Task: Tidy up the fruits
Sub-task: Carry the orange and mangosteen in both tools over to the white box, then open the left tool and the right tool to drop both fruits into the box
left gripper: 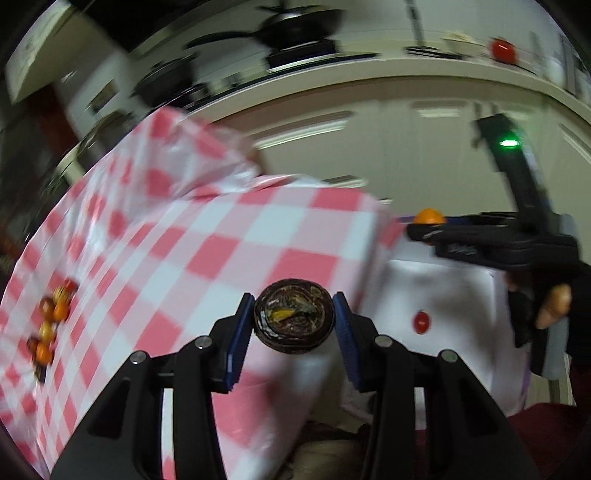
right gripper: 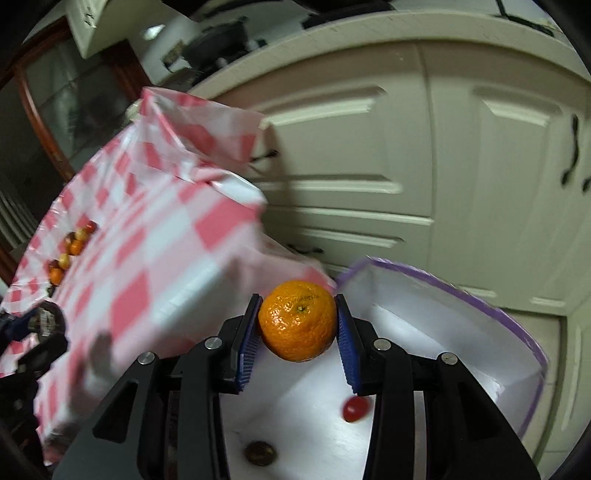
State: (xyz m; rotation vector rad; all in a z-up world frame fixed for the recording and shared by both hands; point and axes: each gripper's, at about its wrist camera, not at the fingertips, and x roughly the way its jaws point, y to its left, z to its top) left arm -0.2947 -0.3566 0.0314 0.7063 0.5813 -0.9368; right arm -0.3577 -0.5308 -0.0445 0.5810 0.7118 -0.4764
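Note:
My left gripper (left gripper: 293,320) is shut on a dark brown round fruit (left gripper: 293,320) with a wrinkled, yellow-flecked top, held above the edge of the red-and-white checked tablecloth (left gripper: 207,251). My right gripper (right gripper: 298,320) is shut on an orange mandarin (right gripper: 298,320), held over a white bin with a purple rim (right gripper: 480,332). In the bin lie a small red fruit (right gripper: 355,409) and a dark brown fruit (right gripper: 260,453). The left wrist view shows the right gripper (left gripper: 421,230) with the mandarin (left gripper: 428,216) above the white bin (left gripper: 450,295), and the red fruit (left gripper: 422,322) inside.
A cluster of several small orange, yellow and red fruits (left gripper: 50,325) lies on the tablecloth at the far left, also seen as the fruit cluster (right gripper: 70,247). Cream cabinet doors (right gripper: 424,147) stand behind the table. A counter with pans (left gripper: 295,33) runs above.

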